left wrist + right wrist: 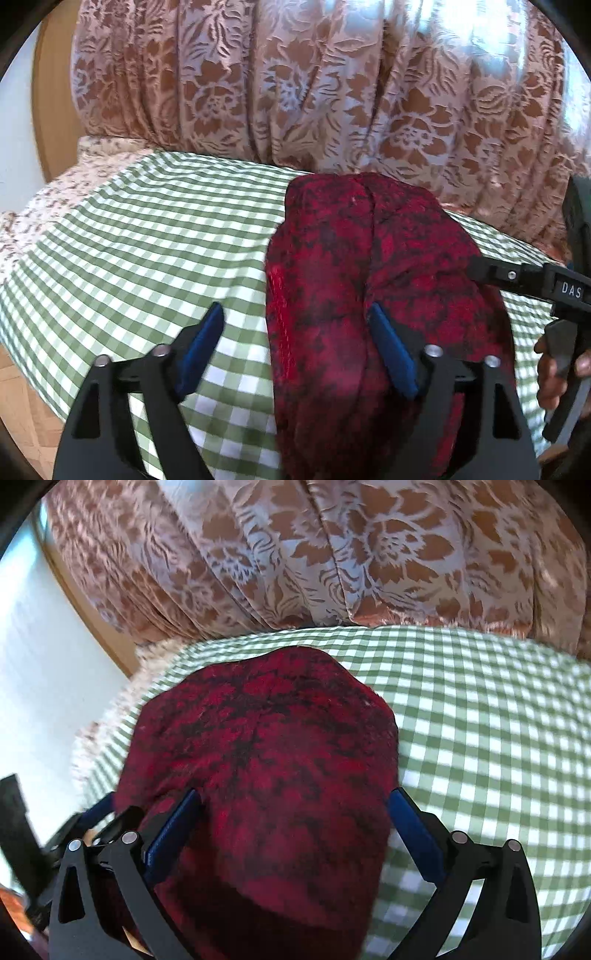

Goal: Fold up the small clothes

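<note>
Now both tools hang above the folded red-and-black fuzzy garment (pixel 369 266), which lies as a compact bundle on the green-and-white checked cloth (pixel 147 236). On the left, the left gripper (pixel 295 332) has its blue pads spread wide, one over bare check and one over the garment's near edge, pinching nothing. On the right, the right gripper (pixel 295 823) also stands fully apart, straddling the bundle without pressing on it. To finish this fold well, the person should probably lift both tools straight off so no pad drags the nap and reopens the crease. The checked cloth covers a soft, cushioned surface; behind it hangs a pleated pink-and-brown floral curtain (pixel 332 92), with a pale wall (pixel 37 664) at the left.
</note>
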Tool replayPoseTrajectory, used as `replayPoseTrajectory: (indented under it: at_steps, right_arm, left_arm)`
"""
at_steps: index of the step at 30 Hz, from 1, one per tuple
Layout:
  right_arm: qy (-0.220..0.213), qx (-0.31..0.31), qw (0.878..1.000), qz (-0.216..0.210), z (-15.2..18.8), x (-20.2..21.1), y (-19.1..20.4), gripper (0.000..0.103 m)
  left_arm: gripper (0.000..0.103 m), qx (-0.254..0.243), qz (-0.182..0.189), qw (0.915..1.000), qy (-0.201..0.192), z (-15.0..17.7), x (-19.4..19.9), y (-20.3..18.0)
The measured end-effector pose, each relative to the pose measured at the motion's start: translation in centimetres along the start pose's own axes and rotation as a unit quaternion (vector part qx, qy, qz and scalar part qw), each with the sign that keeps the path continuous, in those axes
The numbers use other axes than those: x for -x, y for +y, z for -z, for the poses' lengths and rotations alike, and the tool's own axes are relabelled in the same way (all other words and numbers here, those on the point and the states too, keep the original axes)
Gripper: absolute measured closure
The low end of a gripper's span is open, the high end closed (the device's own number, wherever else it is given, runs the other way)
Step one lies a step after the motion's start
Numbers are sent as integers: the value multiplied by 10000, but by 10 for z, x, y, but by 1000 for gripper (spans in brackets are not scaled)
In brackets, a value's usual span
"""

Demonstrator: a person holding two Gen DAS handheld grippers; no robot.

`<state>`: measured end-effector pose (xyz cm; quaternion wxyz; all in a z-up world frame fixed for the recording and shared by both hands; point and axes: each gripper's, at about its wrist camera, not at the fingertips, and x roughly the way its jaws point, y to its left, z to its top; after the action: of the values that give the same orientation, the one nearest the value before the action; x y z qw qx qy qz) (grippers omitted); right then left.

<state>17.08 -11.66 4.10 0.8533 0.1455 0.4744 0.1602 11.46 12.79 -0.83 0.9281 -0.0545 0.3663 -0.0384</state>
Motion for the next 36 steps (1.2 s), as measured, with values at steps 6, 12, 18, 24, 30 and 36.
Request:
replayPoseTrajectory:
  at_steps: [6,12,18,24,30,36]
  right_arm:
    - [266,-610,9953,-709,40,5,-36,3]
    - [635,-1432,9688,-1919,60,-26,-63,3]
    - [685,-1296,9568,-2511,52,-48,-58,3]
    - [940,-1171,9472,-2833,36,-66,-47,4]
    - [875,-841,9457,-3015,15,-51,-36,15]
    - [549,-173,9455,-3205,-37,-26,-18,18]
  left_arm:
    - [3,270,741,9963,351,10,-10,23]
    - [2,1062,1819,9744,791,16,-42,46]
    - [9,1925,3096,9235,1190,28,-86,61]
    - [22,2205,3774,8921,1145,35,-98,58]
    - [29,2411,4117,8744,885,31,-85,61]
    - [33,2063,4320,8772,364,-24,-65,53]
